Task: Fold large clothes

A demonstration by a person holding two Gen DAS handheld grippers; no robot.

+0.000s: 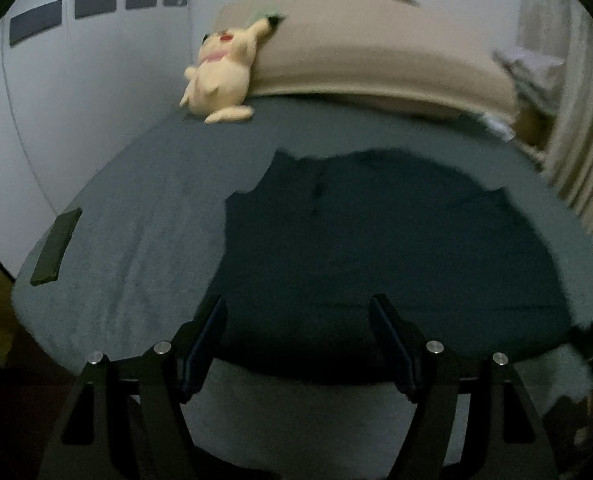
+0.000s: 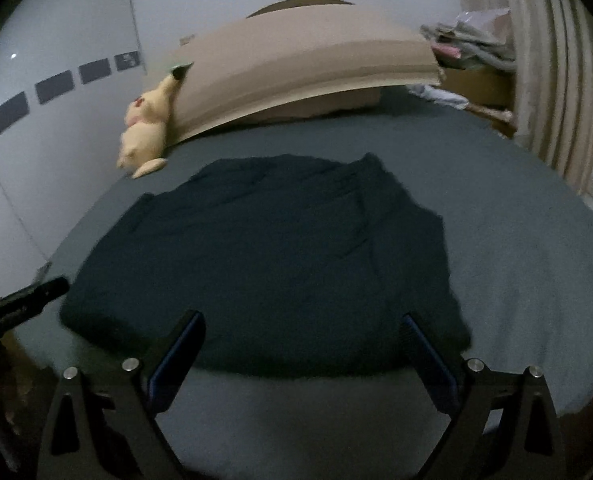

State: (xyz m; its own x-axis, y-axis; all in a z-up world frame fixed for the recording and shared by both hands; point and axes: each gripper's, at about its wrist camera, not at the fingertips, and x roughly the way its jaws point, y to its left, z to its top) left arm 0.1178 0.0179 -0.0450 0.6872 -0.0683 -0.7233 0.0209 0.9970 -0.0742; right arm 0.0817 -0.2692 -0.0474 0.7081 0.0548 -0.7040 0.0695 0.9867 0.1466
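Above the near bed point(image 2: 536, 280) edge, both grippers point(image 1: 298, 336) point(image 2: 302, 354) gape empty before the dark garment point(image 2: 264, 256).

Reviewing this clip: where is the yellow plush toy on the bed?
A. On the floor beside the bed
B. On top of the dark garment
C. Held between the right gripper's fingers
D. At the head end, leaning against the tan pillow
D. The yellow plush toy sits on the grey sheet against the tan pillow, well clear of the dark garment.
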